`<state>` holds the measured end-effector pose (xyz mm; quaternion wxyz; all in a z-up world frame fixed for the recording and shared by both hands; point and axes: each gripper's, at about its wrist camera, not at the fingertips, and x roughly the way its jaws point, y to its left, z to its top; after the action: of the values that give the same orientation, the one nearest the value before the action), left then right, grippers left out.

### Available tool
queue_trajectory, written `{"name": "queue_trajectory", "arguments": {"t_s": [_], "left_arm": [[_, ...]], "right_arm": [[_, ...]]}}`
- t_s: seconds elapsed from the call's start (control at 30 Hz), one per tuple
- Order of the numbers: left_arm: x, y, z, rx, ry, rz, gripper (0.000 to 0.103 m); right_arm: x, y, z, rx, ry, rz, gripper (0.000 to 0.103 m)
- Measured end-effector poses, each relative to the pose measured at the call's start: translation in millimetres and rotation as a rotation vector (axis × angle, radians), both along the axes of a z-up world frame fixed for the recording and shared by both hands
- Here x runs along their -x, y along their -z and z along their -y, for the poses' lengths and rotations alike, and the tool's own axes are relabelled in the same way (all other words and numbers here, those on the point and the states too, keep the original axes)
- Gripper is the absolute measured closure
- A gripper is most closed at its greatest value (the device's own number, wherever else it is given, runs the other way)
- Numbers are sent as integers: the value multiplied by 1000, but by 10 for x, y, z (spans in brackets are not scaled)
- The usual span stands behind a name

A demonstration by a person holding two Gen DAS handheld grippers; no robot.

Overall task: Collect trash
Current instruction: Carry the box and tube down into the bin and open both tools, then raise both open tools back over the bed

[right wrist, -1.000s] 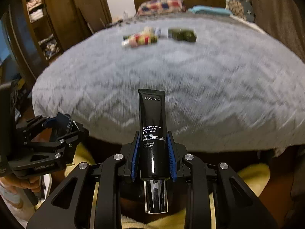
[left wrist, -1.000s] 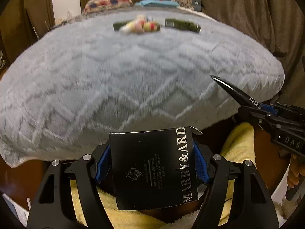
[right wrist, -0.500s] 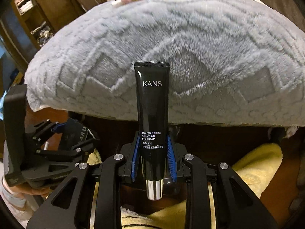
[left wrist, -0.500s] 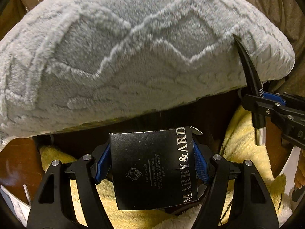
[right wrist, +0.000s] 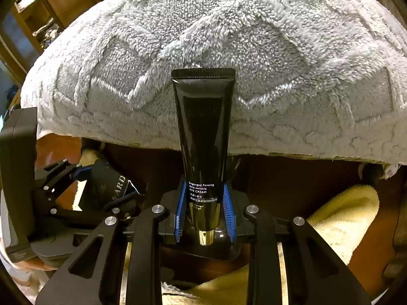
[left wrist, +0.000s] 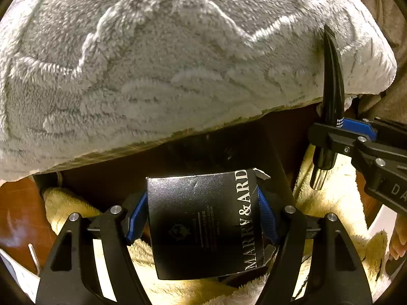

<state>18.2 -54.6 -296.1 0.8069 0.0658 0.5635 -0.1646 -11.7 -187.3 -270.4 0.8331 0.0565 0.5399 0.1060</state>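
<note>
Looking through my left wrist view first:
Left gripper (left wrist: pixel 202 216): my blue pads are clamped on both sides of a black carton (left wrist: pixel 203 223) lettered MARRY&ARD, its torn top corner sticking up past the right pad.
Blanket edge: the grey fleece blanket (left wrist: pixel 178 63) overhangs ahead and above; its hem runs diagonally just above the carton.
Room: a dark gap lies under the hem, with yellow towel (left wrist: pixel 338 200) below and on both sides.
Right gripper (left wrist: pixel 328 132): near, at the right edge, holding a black tube (left wrist: pixel 332 81) upright, its tip against the blanket.

Right wrist view:
Right gripper (right wrist: pixel 204 211): narrow, pinching the black tube (right wrist: pixel 203 132) low down, cap end toward me.
Tube tip: its crimped end overlaps the blanket (right wrist: pixel 279 63).
Left side: the left gripper (right wrist: pixel 101 185) with the carton (right wrist: pixel 109 185) sits close by.
Right side: open, over yellow towel (right wrist: pixel 343 211).
</note>
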Motion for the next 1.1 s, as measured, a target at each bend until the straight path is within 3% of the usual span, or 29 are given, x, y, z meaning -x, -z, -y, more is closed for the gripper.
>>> {"name": "queue_trajectory", "arguments": {"t_s": [0.13, 0.23, 0.33, 0.5, 0.7, 0.77, 0.87, 1.0, 1.1], "left_arm": [[-13, -48, -46, 15, 1, 0, 33], [0, -84, -95, 9, 5, 0, 25], [-10, -162, -146, 1, 6, 12, 19], [-32, -346, -228, 1, 0, 35, 15], [-68, -598, -349, 9, -19, 85, 11], [-36, -664, -414, 19, -26, 102, 11], [-29, -847, -441, 30, -33, 135, 11], [-63, -1166, -424, 40, -41, 209, 11], [-128, -1377, -473, 39, -58, 266, 11]], "right_arm": [[-41, 43, -73, -13, -5, -12, 74], [-94, 10, -111, -17, -3, -5, 74], [-104, -117, -78, -12, 8, 24, 59], [-109, -271, -18, -14, 30, 64, 53], [-115, -427, 74, -11, 46, 98, 41], [-123, -490, 87, -6, 50, 106, 32], [-139, -560, 116, 2, 62, 122, 24], [-157, -808, 252, 3, 84, 180, 22], [-219, -1024, 387, 19, 116, 240, 14]]}}
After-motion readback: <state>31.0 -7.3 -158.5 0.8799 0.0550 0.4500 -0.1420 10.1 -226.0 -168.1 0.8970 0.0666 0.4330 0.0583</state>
